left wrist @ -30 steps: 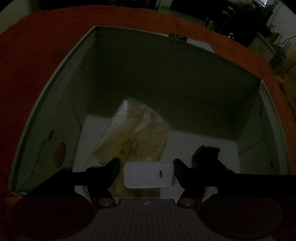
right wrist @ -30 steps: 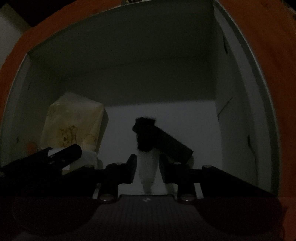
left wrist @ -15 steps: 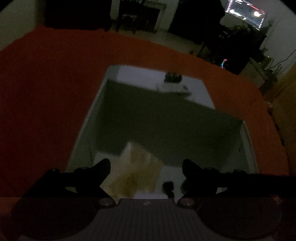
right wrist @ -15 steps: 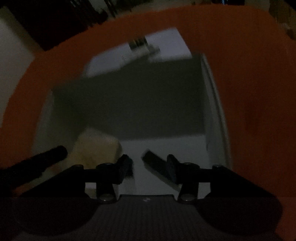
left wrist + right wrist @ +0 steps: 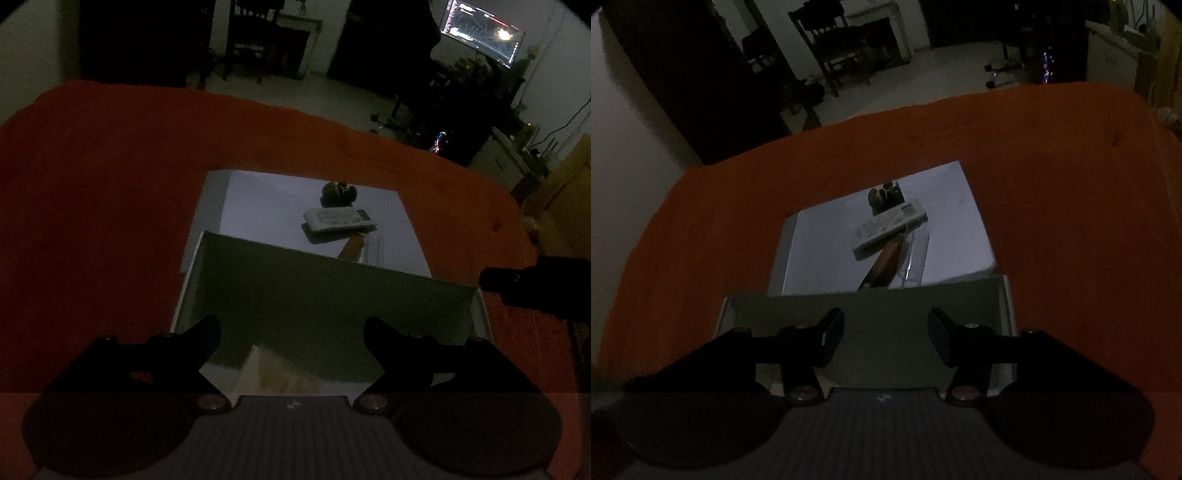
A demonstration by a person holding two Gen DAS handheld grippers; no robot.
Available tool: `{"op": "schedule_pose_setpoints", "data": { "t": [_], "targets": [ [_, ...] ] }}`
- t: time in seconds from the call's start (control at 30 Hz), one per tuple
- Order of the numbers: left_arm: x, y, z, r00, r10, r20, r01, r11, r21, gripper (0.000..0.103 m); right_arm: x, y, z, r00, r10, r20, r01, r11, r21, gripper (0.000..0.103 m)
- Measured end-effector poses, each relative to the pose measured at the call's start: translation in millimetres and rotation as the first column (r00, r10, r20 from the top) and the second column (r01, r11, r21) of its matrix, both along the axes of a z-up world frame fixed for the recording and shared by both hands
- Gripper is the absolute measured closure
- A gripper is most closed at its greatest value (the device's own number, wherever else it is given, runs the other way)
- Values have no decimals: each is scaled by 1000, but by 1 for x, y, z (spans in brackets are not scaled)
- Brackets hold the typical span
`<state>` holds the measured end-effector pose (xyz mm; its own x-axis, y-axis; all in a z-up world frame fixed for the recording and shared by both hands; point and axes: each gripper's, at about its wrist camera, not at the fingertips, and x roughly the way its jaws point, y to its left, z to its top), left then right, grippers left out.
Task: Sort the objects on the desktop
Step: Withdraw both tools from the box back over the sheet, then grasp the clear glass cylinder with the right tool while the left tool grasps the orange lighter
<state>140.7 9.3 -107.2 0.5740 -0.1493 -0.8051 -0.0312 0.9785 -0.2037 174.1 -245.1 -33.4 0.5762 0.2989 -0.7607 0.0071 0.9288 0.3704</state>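
- Left gripper: jaws wide apart and empty, now raised above the open white cardboard box; the small white rectangular charger held between them a second ago is gone from view, presumably dropped inside.
- Right gripper: jaws opening, nothing between them, likewise lifted clear of the box.
- Crinkled pale plastic packet: lies on the box floor.
- Flat white lid beyond: bears a white remote control, a brown stick-like item and a small dark object, all unsorted; these likely come next.
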Motion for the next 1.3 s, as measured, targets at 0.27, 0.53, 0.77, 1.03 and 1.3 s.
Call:
{"op": "schedule_pose_setpoints", "data": {
  "t": [0.27,0.53,0.77,1.03,1.3],
  "targets": [
    [46,-23,-10,999,-37,-22,38,999,28,20,50,-4,-22,997,-13,-81,16,999,37,48],
    [53,-11,-15,1000,14,-9,-14,1000,-8,20,117,11,-64,982,0,-188,9,999,47,57],
    [79,2,-17,1000,24,17,-24,1000,-2,20,174,26,-108,957,-46,-285,35,998,-44,66],
    [134,-20,-38,999,-41,-13,41,999,24,27,192,37,-140,947,-41,-318,11,995,-96,68],
    [147,-25,-56,997,-50,-53,51,999,7,27,193,43,-140,953,-31,-302,-10,991,-131,68]
  ]
}}
